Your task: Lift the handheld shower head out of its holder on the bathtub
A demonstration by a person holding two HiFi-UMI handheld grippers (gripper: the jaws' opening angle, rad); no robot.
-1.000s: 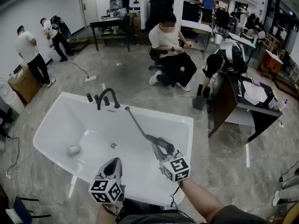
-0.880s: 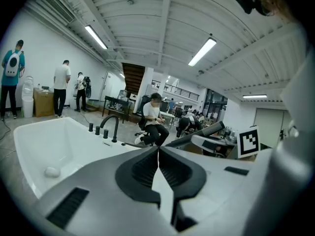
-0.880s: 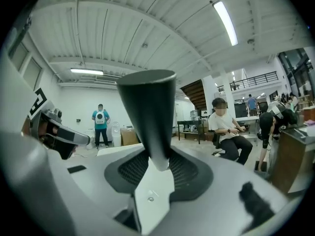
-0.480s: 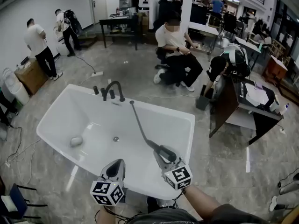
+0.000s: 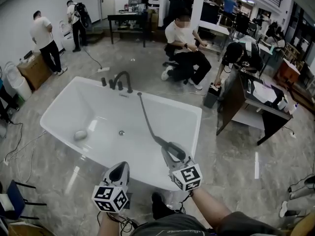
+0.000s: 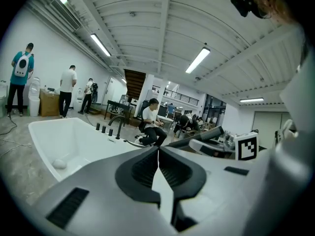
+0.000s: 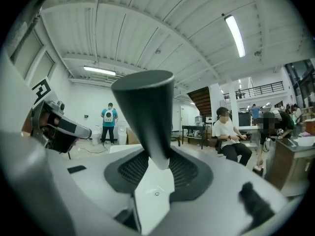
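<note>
**A:** What has changed around the bathtub (image 5: 197,113)?

**B:** It sits farther off than a second ago. The person is backing away, and the hose (image 5: 146,122) now runs long from the rim beside the faucet (image 5: 122,78).

**A:** And the shower head (image 7: 145,107)?

**B:** It's clear of its holder, clamped in the right gripper (image 5: 172,157) over the near rim. The left gripper (image 6: 158,154) is closed on nothing. The lift looks done.

Open-plan workshop hall: a freestanding white rectangular bathtub (image 5: 64,102) on a glossy grey stone-tile floor (image 5: 147,68), among black metal work tables (image 5: 127,16), a brown cardboard box (image 5: 33,69) and long ceiling strip lights (image 6: 199,59).
</note>
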